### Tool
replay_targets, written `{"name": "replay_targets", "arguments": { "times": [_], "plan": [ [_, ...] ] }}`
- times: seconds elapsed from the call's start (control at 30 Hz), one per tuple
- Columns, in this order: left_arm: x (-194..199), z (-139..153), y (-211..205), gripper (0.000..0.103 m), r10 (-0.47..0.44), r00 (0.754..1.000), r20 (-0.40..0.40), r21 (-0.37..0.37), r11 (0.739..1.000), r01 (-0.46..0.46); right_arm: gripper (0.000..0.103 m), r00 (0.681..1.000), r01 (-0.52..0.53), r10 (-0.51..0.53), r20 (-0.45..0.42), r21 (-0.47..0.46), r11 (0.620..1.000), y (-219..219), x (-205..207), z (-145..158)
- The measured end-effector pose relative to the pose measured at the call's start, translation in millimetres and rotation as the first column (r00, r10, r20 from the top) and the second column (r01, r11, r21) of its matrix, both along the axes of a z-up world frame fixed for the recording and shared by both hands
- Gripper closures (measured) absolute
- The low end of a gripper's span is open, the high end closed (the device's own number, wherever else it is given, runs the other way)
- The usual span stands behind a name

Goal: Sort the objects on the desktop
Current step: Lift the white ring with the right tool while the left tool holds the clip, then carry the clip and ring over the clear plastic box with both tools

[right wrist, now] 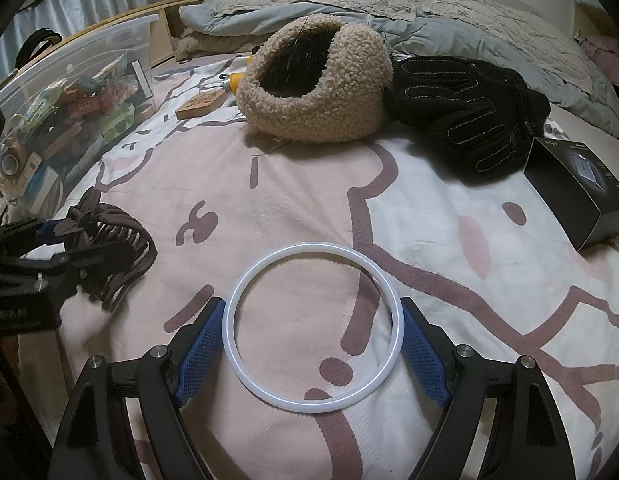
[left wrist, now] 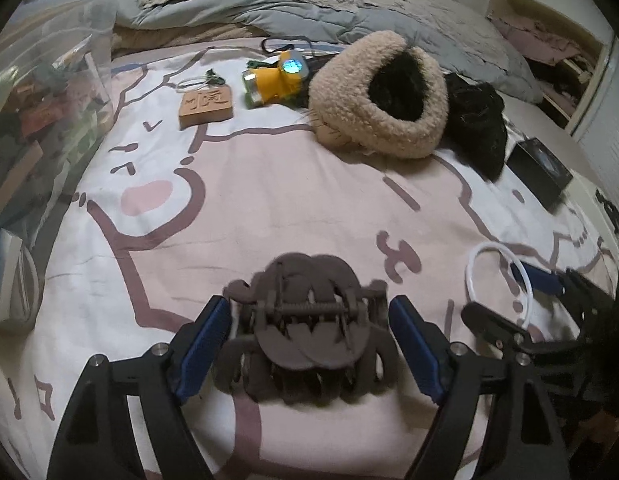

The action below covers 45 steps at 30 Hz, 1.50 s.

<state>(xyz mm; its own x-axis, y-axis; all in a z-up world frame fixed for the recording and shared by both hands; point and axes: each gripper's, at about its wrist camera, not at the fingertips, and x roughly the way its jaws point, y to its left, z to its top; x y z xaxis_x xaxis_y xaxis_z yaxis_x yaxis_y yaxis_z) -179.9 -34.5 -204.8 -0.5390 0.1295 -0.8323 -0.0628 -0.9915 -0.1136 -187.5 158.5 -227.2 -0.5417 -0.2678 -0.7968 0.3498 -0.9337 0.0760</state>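
A dark brown hair claw clip [left wrist: 309, 332] lies on the bed sheet between the blue pads of my left gripper [left wrist: 309, 344]; the jaws stand wide on either side, a small gap showing at each pad. The clip also shows in the right wrist view [right wrist: 109, 248]. A white ring [right wrist: 313, 328] lies flat between the pads of my right gripper [right wrist: 313, 344], whose pads touch or nearly touch the ring's sides. The ring also shows in the left wrist view [left wrist: 497, 276].
A clear plastic bin [right wrist: 69, 92] full of small items stands at the left. A fleece hat [right wrist: 317, 84], black gloves [right wrist: 465, 116], a black box [right wrist: 581, 188], a wooden block [left wrist: 205, 108] and a yellow flashlight [left wrist: 277, 76] lie further back. Pillows and a quilt behind.
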Motion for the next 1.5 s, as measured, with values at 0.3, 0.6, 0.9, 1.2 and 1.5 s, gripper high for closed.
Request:
{"name": "replay_targets", "arguments": {
  "times": [0.3, 0.6, 0.9, 1.2, 1.5],
  "plan": [
    [-5.3, -4.3, -4.2, 0.018, 0.030, 0.999, 0.038, 0.029, 0.999, -0.031, 0.018, 1.000, -0.001, 0.001, 0.000, 0.003, 1.000, -0.7, 0.2, -1.0],
    [4.0, 4.7, -11.3, 0.020, 0.063, 0.998, -0.006, 0.040, 0.997, -0.063, 0.019, 1.000, 0.007, -0.007, 0.000, -0.008, 1.000, -0.8, 0.1, 3.0],
    [10.4, 20.3, -12.8, 0.020, 0.067, 0.996, -0.055, 0.059, 0.996, -0.064, 0.019, 0.999, 0.020, -0.021, -0.025, -0.037, 0.999, 3.5, 1.1, 13.6],
    [18.5, 54.6, -11.8, 0.020, 0.060, 0.992, -0.113, 0.074, 0.996, -0.052, 0.019, 0.995, 0.016, -0.028, -0.101, -0.112, 0.994, 11.0, 6.5, 53.2],
    [26.1, 113.1, -34.0, 0.020, 0.067, 0.972, -0.224, 0.088, 0.995, -0.049, 0.019, 0.981, -0.026, -0.008, -0.192, -0.178, 0.984, 7.4, 8.8, 104.6]
  ]
}}
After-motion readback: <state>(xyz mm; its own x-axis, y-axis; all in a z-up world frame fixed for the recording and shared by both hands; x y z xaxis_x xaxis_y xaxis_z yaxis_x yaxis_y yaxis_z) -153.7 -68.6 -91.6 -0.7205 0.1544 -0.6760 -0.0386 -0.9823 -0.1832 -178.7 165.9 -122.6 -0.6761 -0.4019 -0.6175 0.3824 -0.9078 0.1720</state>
